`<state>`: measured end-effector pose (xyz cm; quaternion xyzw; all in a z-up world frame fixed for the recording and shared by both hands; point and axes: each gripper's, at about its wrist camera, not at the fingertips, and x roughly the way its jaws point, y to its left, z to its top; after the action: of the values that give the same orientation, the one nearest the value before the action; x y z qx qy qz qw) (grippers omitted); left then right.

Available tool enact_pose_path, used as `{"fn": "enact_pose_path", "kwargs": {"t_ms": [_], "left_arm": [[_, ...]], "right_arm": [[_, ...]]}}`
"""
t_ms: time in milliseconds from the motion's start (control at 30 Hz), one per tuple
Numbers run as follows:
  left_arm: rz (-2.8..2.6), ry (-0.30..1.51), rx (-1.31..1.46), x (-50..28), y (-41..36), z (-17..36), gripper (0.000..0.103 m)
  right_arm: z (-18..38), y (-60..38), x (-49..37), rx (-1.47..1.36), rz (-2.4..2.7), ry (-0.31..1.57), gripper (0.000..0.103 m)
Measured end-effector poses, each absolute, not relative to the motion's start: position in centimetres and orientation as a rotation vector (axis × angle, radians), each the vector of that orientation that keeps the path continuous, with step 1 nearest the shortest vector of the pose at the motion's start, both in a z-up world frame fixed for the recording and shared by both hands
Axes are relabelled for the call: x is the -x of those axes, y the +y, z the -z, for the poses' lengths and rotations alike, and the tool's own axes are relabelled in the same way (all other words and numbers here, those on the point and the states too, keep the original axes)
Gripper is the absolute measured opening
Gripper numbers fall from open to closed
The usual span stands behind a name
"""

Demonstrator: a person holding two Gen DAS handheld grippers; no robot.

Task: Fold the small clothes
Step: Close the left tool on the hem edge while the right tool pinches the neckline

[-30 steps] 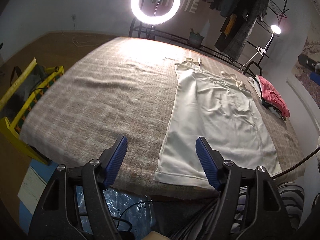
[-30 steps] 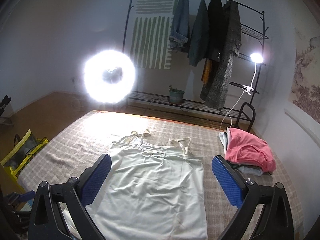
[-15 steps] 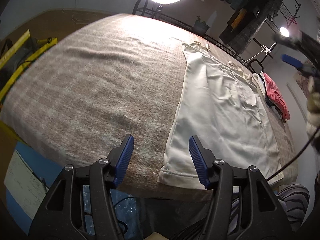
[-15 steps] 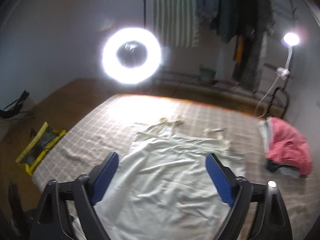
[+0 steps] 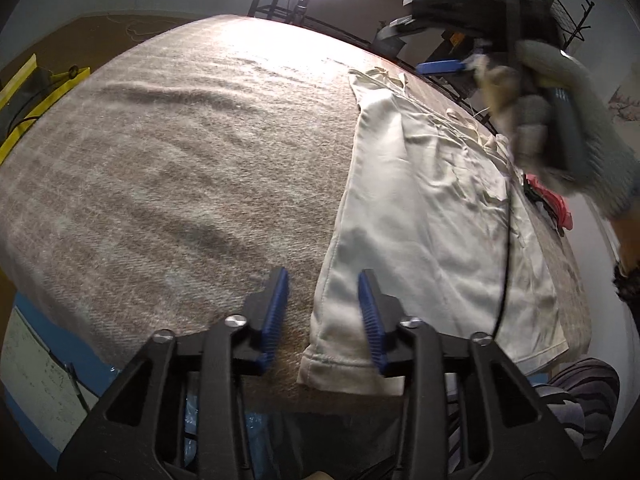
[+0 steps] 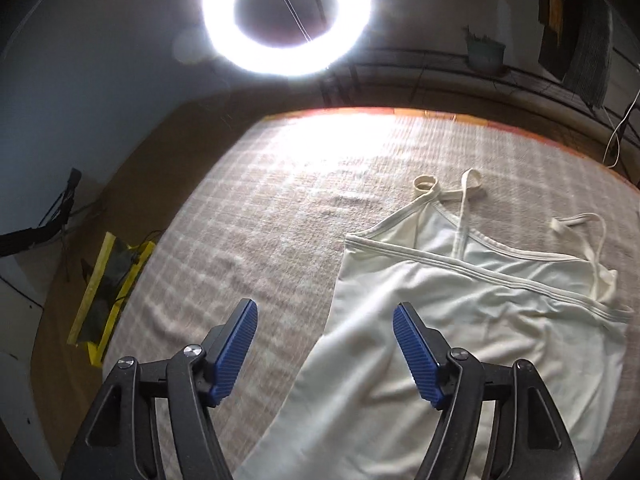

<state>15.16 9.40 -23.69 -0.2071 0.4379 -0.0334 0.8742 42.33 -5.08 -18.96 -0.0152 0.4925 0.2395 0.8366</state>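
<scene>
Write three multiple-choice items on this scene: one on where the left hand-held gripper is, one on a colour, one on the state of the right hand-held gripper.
1. Which part of the cream camisole dress is the left hand-held gripper at?
A. a shoulder strap
B. the near left hem corner
C. the middle of the far edge

2. What colour are the gripper pads?
A. blue
B. red
C. green

3. How is the right hand-held gripper?
A. shut on a strap
B. shut on the pink clothes
C. open, holding nothing

Answers: 1 B, its fingers straddle the side edge just above the hem corner. 2 A, the ribbed pads are blue in both views. 3 C, its fingers stand wide apart over the dress's left side edge.
</scene>
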Motion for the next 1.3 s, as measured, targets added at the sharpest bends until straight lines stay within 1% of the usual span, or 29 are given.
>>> {"fn": "enact_pose_path", "kwargs": {"t_ms": [33,67,133,200,233,433,500,600,667,700,767,800,867,1100,1300], "left_arm": [[0.079,0.919,0.439,-15.3,9.3,23.8,0.019],[0.086,0.919,0.443,-15.4,9.2,23.9,0.014],[0.109,0.922,0.451,-15.6,9.0,24.0,0.006],[0.134,0.918,0.473,-15.8,9.0,24.1,0.004],[0.143,0.914,0.482,-15.8,9.0,24.1,0.003],[0.189,0.89,0.528,-15.5,9.3,23.7,0.001],[0.198,0.884,0.537,-15.6,9.4,23.4,0.001],[0.212,0.871,0.532,-15.4,9.2,22.9,0.001],[0.218,0.863,0.52,-15.4,8.8,22.5,0.0],[0.222,0.861,0.515,-15.4,8.7,22.4,0.0],[0.231,0.858,0.507,-15.4,8.4,22.2,0.0],[0.233,0.858,0.499,-15.5,8.3,22.1,0.0],[0.243,0.853,0.482,-15.4,7.8,21.6,0.0],[0.282,0.825,0.42,-15.0,5.7,19.5,0.0],[0.346,0.847,0.36,-15.3,2.1,18.8,0.0]], "right_arm": [[19.7,-4.5,-43.1,0.037,-0.499,1.058,0.069],[20.3,-4.0,-43.8,0.046,-0.491,1.073,0.067],[21.7,-3.1,-45.1,0.068,-0.471,1.102,0.066],[23.0,-2.3,-46.1,0.082,-0.46,1.126,0.064],[23.6,-2.1,-46.5,0.088,-0.453,1.137,0.061],[26.1,-0.8,-47.9,0.136,-0.422,1.199,0.055],[26.6,-0.3,-48.1,0.171,-0.407,1.199,0.054],[26.7,0.7,-48.1,0.235,-0.388,1.187,0.049],[26.7,1.3,-48.1,0.285,-0.368,1.173,0.033],[26.7,1.4,-48.1,0.308,-0.362,1.165,0.029],[26.7,1.4,-48.2,0.328,-0.355,1.151,0.006],[26.7,1.1,-48.3,0.316,-0.357,1.154,0.003],[26.4,0.1,-48.8,0.256,-0.369,1.164,0.001],[23.6,-4.9,-48.9,0.04,-0.443,1.097,0.001],[21.5,-10.8,-48.6,-0.066,-0.456,1.055,0.001]]}}
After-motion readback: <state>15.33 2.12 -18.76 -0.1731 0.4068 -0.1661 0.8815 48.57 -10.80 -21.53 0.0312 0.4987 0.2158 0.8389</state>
